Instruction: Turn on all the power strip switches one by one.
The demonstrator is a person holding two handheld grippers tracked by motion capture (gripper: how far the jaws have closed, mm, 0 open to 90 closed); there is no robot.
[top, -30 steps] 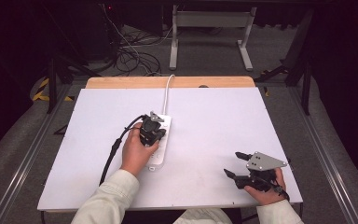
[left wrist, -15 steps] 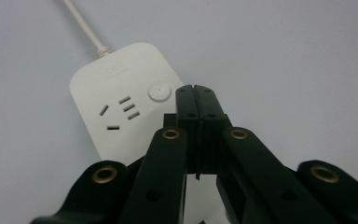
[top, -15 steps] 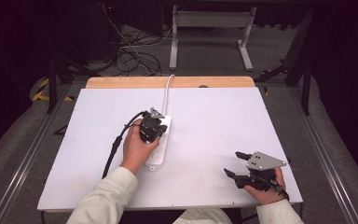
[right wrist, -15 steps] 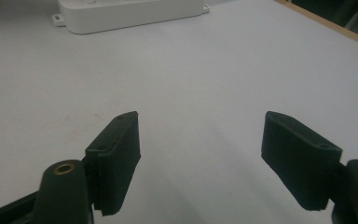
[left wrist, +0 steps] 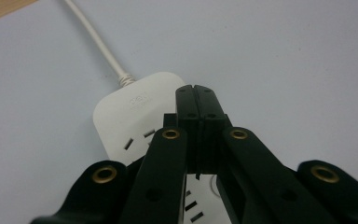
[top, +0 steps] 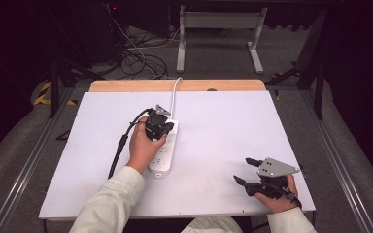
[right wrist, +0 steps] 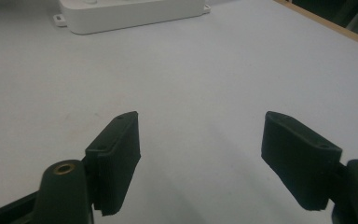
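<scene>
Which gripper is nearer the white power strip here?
Left. The left gripper, jaws closed, is right over the power strip near its cord end; the right gripper rests open, apart, toward the table's near right corner.

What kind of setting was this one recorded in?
Likely a lab or workshop recording station: a white table on a dark floor with loose cables, metal stand legs behind, and a power strip under the left claw.

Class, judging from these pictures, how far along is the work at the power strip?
Done: the left gripper, jaws shut, has reached the power strip. In hand: its tips sit over the sockets near the cord end. Left: no plug is visible; the right gripper waits open, apart.
</scene>
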